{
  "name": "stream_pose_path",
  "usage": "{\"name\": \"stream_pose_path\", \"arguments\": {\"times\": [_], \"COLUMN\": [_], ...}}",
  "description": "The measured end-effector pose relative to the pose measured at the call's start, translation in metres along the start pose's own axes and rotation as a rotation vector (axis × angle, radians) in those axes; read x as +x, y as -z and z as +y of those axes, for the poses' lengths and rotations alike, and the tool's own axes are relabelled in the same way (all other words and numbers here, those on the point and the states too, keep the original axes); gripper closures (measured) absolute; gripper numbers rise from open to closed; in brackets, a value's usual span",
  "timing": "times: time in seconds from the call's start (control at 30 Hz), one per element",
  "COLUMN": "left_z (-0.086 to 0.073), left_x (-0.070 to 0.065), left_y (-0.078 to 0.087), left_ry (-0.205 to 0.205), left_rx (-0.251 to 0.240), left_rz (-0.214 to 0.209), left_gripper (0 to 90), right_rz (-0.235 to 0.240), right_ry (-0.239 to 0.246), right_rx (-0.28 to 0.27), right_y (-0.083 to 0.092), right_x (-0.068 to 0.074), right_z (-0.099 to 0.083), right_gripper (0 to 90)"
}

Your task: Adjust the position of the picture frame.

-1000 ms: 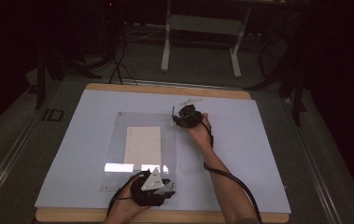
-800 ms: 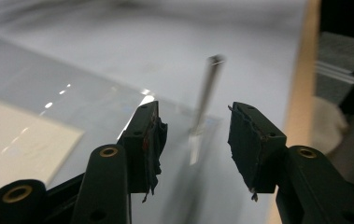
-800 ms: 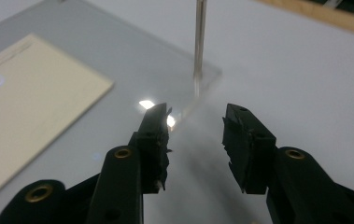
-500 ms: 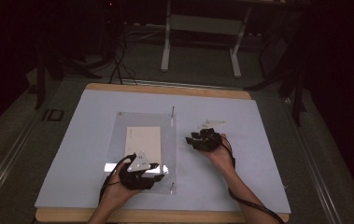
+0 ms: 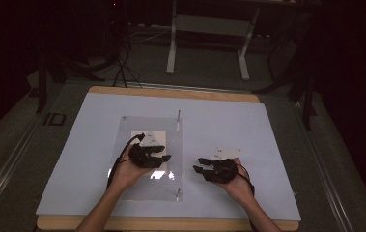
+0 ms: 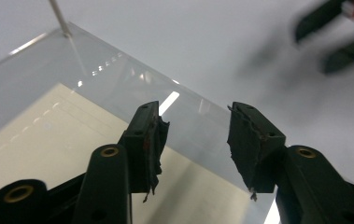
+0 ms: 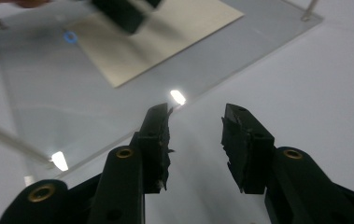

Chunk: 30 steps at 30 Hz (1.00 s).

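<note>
A clear acrylic plate point(image 5: 133, 126) lies flat on the pale mat, with a cream paper sheet point(image 5: 144, 137) under it. Over the plate's middle my left gripper point(image 5: 165, 152) is open and points right. In the left gripper view its jaws point(image 6: 194, 107) hang over the plate's edge point(image 6: 118, 79) and the paper point(image 6: 48, 140); they have just closed a little, with nothing between them. Just right of the plate my right gripper point(image 5: 199, 165) points left toward it, open and empty. Its own view has the jaws point(image 7: 198, 109) above the mat beside the plate point(image 7: 48, 84).
Thin metal pins stand at the plate's far right corner point(image 5: 178, 116) and near right corner point(image 5: 177, 193). The mat point(image 5: 267, 145) covers a wooden table point(image 5: 171, 92). A table frame point(image 5: 209, 29) and cables lie on the dark floor behind.
My left hand has moved from the table's front edge up over the plate. The right hand has come back from the far middle of the table to the front right, now beside the plate.
</note>
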<state>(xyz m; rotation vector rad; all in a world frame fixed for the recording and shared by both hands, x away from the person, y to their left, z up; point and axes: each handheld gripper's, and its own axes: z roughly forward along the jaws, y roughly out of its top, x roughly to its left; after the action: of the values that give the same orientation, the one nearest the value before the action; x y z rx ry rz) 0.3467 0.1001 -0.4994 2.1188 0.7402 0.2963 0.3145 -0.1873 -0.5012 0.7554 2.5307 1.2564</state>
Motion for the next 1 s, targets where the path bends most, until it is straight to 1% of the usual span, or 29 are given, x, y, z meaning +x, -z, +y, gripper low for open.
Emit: {"name": "stream_pose_path", "arguments": {"times": [0.07,0.1,0.2,0.27,0.3,0.4,0.53,0.57,0.67,0.73,0.83,0.9,1.0], "left_z": [0.005,0.006,0.012,0.016,0.017,0.023,0.032,0.033,0.038,0.039,0.038,0.036,0.037], "left_x": [0.007,0.009,0.018,0.025,0.028,0.037,0.046,0.047,0.053,0.055,0.06,0.065,0.068], "left_y": [-0.005,-0.007,-0.015,-0.021,-0.024,-0.032,-0.042,-0.043,-0.05,-0.053,-0.059,-0.063,-0.069], "left_ry": [0.008,0.007,0.022,0.026,0.029,0.051,0.072,0.074,0.093,0.099,0.112,0.137,0.148], "left_rx": [0.006,0.007,0.007,0.019,0.025,0.031,0.031,0.031,0.049,0.049,0.05,0.044,0.047], "left_rz": [0.01,0.016,0.028,0.036,0.04,0.054,0.069,0.073,0.083,0.09,0.114,0.125,0.137], "left_gripper": [55.1,55.4,55.4,55.4,55.5,56.6,57.9,57.9,58.0,58.6,58.6,58.6,58.6], "right_rz": [0.011,0.025,0.048,0.07,0.08,0.113,0.153,0.162,0.188,0.215,0.236,0.252,0.265], "right_ry": [0.003,0.004,0.006,0.003,0.011,0.021,0.033,0.042,0.054,0.066,0.086,0.094,0.105], "right_rx": [-0.002,-0.002,-0.003,-0.004,-0.005,-0.006,-0.014,-0.016,-0.017,-0.025,-0.017,-0.022,-0.033], "right_y": [0.001,0.002,0.002,0.002,0.002,0.002,0.005,0.006,0.008,0.007,0.005,0.002,-0.003], "right_x": [0.006,0.009,0.016,0.022,0.025,0.035,0.046,0.048,0.055,0.059,0.065,0.068,0.072], "right_z": [-0.004,-0.007,-0.012,-0.015,-0.017,-0.021,-0.025,-0.026,-0.028,-0.029,-0.029,-0.027,-0.021], "right_gripper": [61.5,61.7,62.6,63.1,63.6,64.7,65.9,66.2,67.5,67.5,67.5,67.5,67.6]}}
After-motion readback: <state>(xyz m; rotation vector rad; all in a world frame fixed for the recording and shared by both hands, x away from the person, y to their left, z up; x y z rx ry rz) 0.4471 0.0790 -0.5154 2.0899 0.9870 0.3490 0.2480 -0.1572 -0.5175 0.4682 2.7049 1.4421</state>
